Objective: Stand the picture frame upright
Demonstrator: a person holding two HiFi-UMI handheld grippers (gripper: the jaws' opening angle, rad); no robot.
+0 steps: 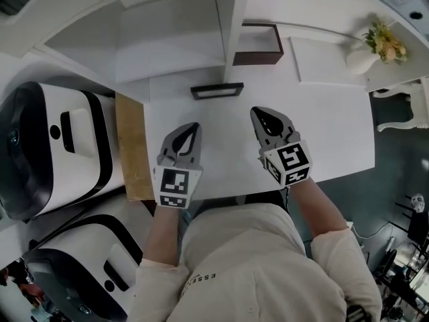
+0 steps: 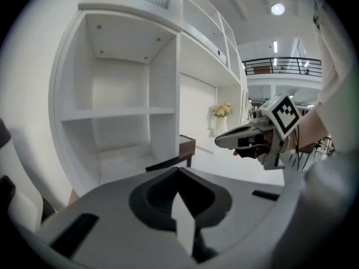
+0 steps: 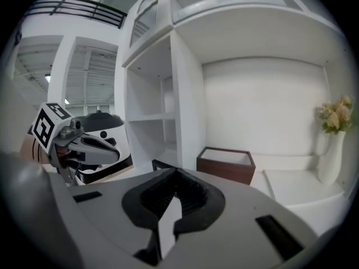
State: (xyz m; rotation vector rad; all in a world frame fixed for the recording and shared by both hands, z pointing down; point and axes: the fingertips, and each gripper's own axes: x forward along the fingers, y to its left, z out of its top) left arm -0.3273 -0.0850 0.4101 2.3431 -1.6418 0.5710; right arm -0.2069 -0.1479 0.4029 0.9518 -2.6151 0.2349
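Observation:
The picture frame (image 1: 216, 90) is small and dark. It seems to stand on its long edge at the back of the white table (image 1: 335, 133), just in front of the shelf unit's post. In the gripper views only its top edge (image 2: 162, 163) (image 3: 159, 165) shows past the jaws. My left gripper (image 1: 194, 127) (image 2: 178, 170) hovers over the table in front of the frame and a little to its left, shut and empty. My right gripper (image 1: 257, 113) (image 3: 175, 172) hovers to the frame's front right, also shut and empty. Neither touches the frame.
A brown open box (image 1: 258, 43) sits behind the frame to the right. A white vase of flowers (image 1: 373, 51) stands at the far right. White shelves (image 2: 120, 114) rise behind the table. A wooden board (image 1: 133, 146) and two white-and-black machines (image 1: 53, 146) lie left.

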